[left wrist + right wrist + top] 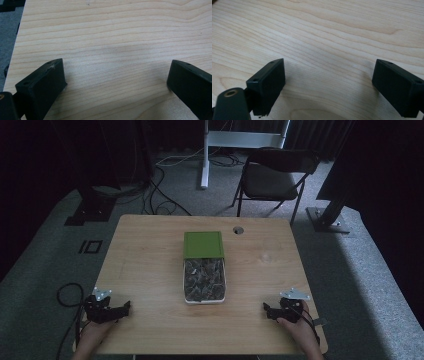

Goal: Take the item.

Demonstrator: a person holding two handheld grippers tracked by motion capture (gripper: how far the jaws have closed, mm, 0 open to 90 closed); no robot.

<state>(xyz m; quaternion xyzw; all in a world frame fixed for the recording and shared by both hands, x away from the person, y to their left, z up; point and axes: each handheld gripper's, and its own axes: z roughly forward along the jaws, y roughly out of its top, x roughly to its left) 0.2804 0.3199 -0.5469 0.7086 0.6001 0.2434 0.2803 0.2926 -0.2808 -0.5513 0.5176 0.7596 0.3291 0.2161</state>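
Observation:
A white rectangular box [204,298] sits mid-table, packed with several small dark grey pieces [203,279]. A green lid [203,244] lies over its far end, leaving the near part uncovered. My left gripper [126,308] rests at the front left of the table, held by a hand. In the left gripper view its gripper [116,80] is open, with bare wood between the jaws. My right gripper [267,310] rests at the front right, also in a hand. The right gripper view shows that gripper [329,78] open, jaws wide apart over bare wood.
The wooden table [150,270] has a round cable hole [238,229] near its far edge. Behind it stand a black folding chair [272,180] and a white stand [205,155]. Cables [165,195] lie on the grey carpet.

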